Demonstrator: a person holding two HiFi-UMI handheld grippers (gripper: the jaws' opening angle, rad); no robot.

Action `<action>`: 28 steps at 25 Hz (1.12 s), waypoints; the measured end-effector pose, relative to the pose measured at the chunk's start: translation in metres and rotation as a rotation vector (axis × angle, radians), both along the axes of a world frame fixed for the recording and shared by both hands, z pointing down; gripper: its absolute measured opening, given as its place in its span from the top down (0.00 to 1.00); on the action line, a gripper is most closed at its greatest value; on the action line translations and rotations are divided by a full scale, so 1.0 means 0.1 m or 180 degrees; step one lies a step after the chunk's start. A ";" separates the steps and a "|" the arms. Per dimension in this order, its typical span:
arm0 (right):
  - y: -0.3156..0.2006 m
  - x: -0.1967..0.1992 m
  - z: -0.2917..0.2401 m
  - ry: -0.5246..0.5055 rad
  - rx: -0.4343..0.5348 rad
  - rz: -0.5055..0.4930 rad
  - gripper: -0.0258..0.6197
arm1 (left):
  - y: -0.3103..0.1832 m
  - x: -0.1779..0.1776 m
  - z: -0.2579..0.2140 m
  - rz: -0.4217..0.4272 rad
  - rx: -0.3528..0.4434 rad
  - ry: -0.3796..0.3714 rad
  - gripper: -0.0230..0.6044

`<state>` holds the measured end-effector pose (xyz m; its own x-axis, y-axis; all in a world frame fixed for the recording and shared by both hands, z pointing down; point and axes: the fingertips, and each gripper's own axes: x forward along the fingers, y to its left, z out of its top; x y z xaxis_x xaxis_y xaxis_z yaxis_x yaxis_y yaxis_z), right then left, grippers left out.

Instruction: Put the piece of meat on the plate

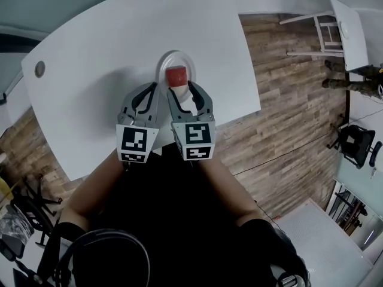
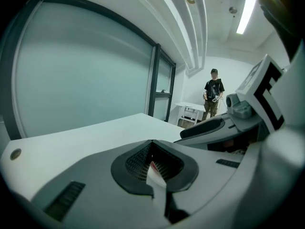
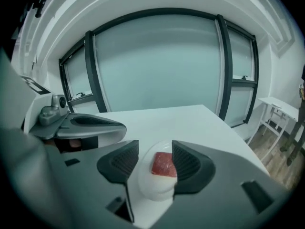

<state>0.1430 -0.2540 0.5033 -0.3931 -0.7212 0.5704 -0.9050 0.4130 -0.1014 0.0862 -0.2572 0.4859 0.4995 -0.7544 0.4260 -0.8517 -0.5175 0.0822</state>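
Nearest, the left gripper (image 1: 153, 91) is pressed together, the right gripper (image 1: 181, 94) spread — both empty. At their 12 o'clock the piece of meat (image 1: 175, 75) lies on the plate (image 1: 163, 64) (placing looks done); next, only a clear retreat.

Bright, even light; fisheye warp, dark corners.

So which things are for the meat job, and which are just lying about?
For the job:
piece of meat, already on the plate
right gripper, open, near the plate
left gripper, shut

Just about:
white table under the plate
black chair on the floor
small white desk
a person standing far off
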 end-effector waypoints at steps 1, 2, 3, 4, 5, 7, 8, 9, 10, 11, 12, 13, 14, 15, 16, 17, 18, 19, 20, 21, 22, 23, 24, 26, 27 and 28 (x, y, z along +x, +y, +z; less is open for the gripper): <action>0.02 0.02 -0.05 -0.0009 0.0059 0.0006 0.62 | 0.02 0.00 -0.06 0.0003 0.0045 -0.0003 0.96; 0.03 0.04 -0.11 -0.0029 0.0107 0.0013 0.63 | 0.03 0.01 -0.11 0.0007 0.0087 0.0000 0.97; 0.03 0.07 -0.18 -0.0052 0.0154 0.0024 0.63 | 0.03 0.03 -0.17 0.0011 0.0130 0.0007 0.96; 0.03 0.09 -0.24 -0.0071 0.0206 0.0037 0.65 | 0.01 0.05 -0.23 0.0014 0.0172 0.0018 0.97; 0.03 0.11 -0.30 -0.0085 0.0259 0.0049 0.66 | 0.00 0.06 -0.28 0.0018 0.0208 0.0030 0.97; 0.06 0.12 -0.42 -0.0122 0.0356 0.0068 0.70 | 0.01 0.06 -0.40 0.0021 0.0267 0.0052 0.96; 0.07 0.11 -0.50 -0.0152 0.0399 0.0075 0.72 | 0.02 0.06 -0.47 0.0023 0.0300 0.0063 0.97; 0.08 0.11 -0.59 -0.0186 0.0446 0.0084 0.74 | 0.03 0.07 -0.54 0.0026 0.0337 0.0079 0.96; 0.08 0.11 -0.68 -0.0214 0.0504 0.0102 0.76 | 0.03 0.08 -0.63 0.0028 0.0378 0.0100 0.97; 0.07 0.14 -0.77 -0.0230 0.0575 0.0134 0.79 | 0.03 0.09 -0.71 0.0034 0.0420 0.0124 0.97; 0.05 0.17 -0.86 -0.0239 0.0655 0.0182 0.82 | 0.03 0.11 -0.80 0.0045 0.0460 0.0151 0.97; 0.04 0.21 -0.95 -0.0250 0.0737 0.0238 0.87 | 0.02 0.13 -0.89 0.0059 0.0499 0.0179 0.96; 0.02 0.23 -1.03 -0.0268 0.0813 0.0287 0.92 | 0.02 0.14 -0.97 0.0074 0.0538 0.0206 0.97; 0.01 0.25 -1.12 -0.0292 0.0879 0.0322 0.94 | 0.03 0.15 -1.04 0.0086 0.0579 0.0229 0.97; 0.00 0.26 -1.20 -0.0318 0.0936 0.0346 0.95 | 0.03 0.15 -1.11 0.0093 0.0620 0.0249 0.97; 0.00 0.26 -1.29 -0.0339 0.0989 0.0359 0.95 | 0.03 0.14 -1.17 0.0095 0.0661 0.0268 0.97; 0.00 0.27 -1.37 -0.0354 0.1043 0.0365 0.95 | 0.03 0.14 -1.23 0.0092 0.0697 0.0289 0.97; 0.01 0.28 -1.45 -0.0363 0.1096 0.0367 0.95 | 0.03 0.14 -1.30 0.0089 0.0730 0.0313 0.96; 0.02 0.29 -1.53 -0.0369 0.1148 0.0366 0.95 | 0.03 0.15 -1.36 0.0087 0.0762 0.0340 0.97; 0.03 0.30 -1.59 -0.0370 0.1199 0.0364 0.95 | 0.03 0.15 -1.42 0.0088 0.0794 0.0369 0.97; 0.05 0.31 -1.66 -0.0369 0.1248 0.0362 0.95 | 0.03 0.16 -1.48 0.0092 0.0829 0.0402 0.97; 0.07 0.31 -1.72 -0.0370 0.1295 0.0359 0.95 | 0.04 0.17 -1.55 0.0100 0.0867 0.0437 0.97; 0.10 0.32 -1.77 -0.0373 0.1339 0.0357 0.95 | 0.05 0.19 -1.62 0.0114 0.0908 0.0466 0.97; 0.14 0.33 -1.88 -0.0396 0.1422 0.0355 0.95 | 0.08 0.24 -1.79 0.0154 0.0990 0.0509 0.96; 0.15 0.33 -1.94 -0.0419 0.1459 0.0357 0.95 | 0.09 0.27 -1.88 0.0175 0.1021 0.0534 0.97; 0.17 0.34 -2.00 -0.0440 0.1498 0.0357 0.95 | 0.11 0.30 -1.96 0.0192 0.1048 0.0558 0.97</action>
